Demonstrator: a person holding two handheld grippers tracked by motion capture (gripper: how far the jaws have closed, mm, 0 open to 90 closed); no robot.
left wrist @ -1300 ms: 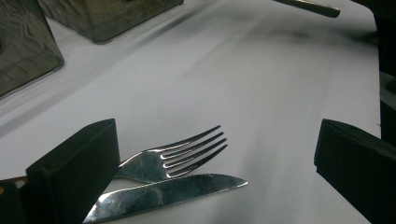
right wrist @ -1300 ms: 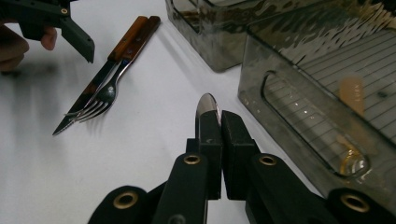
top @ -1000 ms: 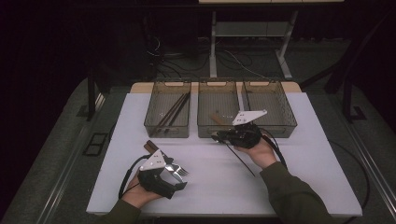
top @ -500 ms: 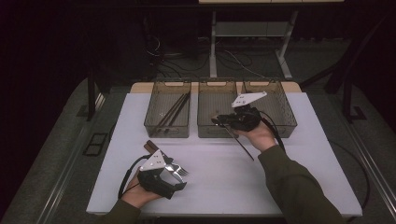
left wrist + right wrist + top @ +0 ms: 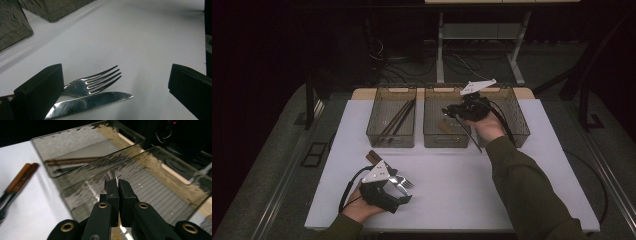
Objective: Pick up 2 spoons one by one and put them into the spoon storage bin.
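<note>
Right gripper clamped on a spoon above the middle bin.

The spoon's metal bowl shows just past the closed jaws in the right gripper view. The left gripper rests low on the white table, jaws wide apart, fork and knife lying between them, untouched. The left bin holds chopsticks.

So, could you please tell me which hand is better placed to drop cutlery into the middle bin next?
Right: its tongs already grip a spoon above the middle bin.
</note>
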